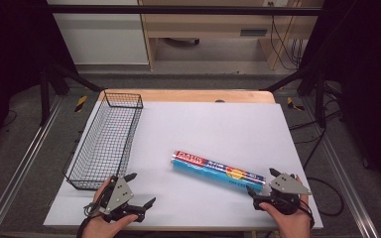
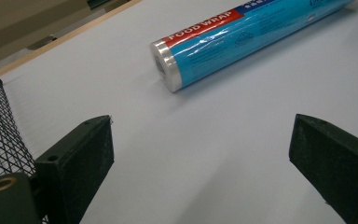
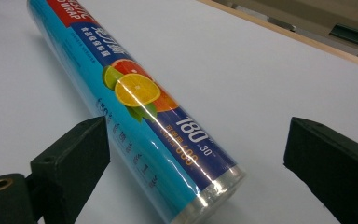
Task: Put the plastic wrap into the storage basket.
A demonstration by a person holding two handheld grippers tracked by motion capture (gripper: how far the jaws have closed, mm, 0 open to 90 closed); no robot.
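A blue roll of food wrap point(image 1: 218, 171) with a red band and a citrus picture lies slantwise on the white table cover point(image 1: 218, 124). In the left gripper view its silver end faces me as the roll point(image 2: 242, 37) stretches away. My right gripper point(image 1: 261, 181) is open at the roll's near right end. The right gripper view has that end of the roll point(image 3: 135, 93) lying between the wide jaws of the right gripper point(image 3: 198, 128), neither jaw touching it. My left gripper point(image 1: 144, 188) is open and holds nothing at the front left; its jaws point(image 2: 203, 126) point toward the roll.
A black wire basket point(image 1: 104, 144) stands along the table's left side, just beyond my left gripper, and its mesh point(image 2: 0, 130) shows beside the left jaw. The wooden table edge point(image 1: 188, 95) runs at the far side, with furniture and cables behind it.
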